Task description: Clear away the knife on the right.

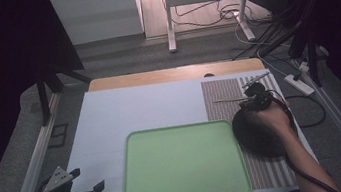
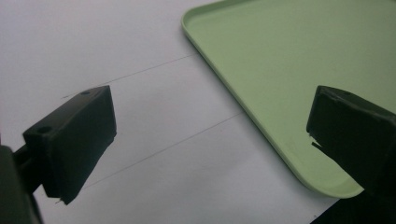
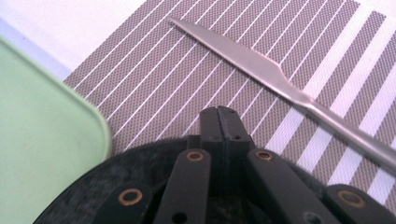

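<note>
A black round plate (image 1: 257, 138) lies on the striped placemat (image 1: 222, 92) to the right of a light green tray (image 1: 183, 165). My right gripper (image 1: 258, 95) reaches over the plate's far rim, and the hand covers part of the plate. In the right gripper view the jaws (image 3: 223, 115) are pressed together above the plate (image 3: 116, 182), with nothing seen between them. A metal knife (image 3: 261, 70) lies just beyond them on the mat. My left gripper (image 1: 87, 181) rests open at the front left, beside the tray's near left corner (image 2: 280, 60), and holds nothing.
A second piece of cutlery (image 1: 255, 80) lies on the mat beyond the knife (image 1: 229, 100). White paper (image 1: 130, 111) covers the table left of the mat. Cables and a power strip (image 1: 299, 84) lie off the table's right side.
</note>
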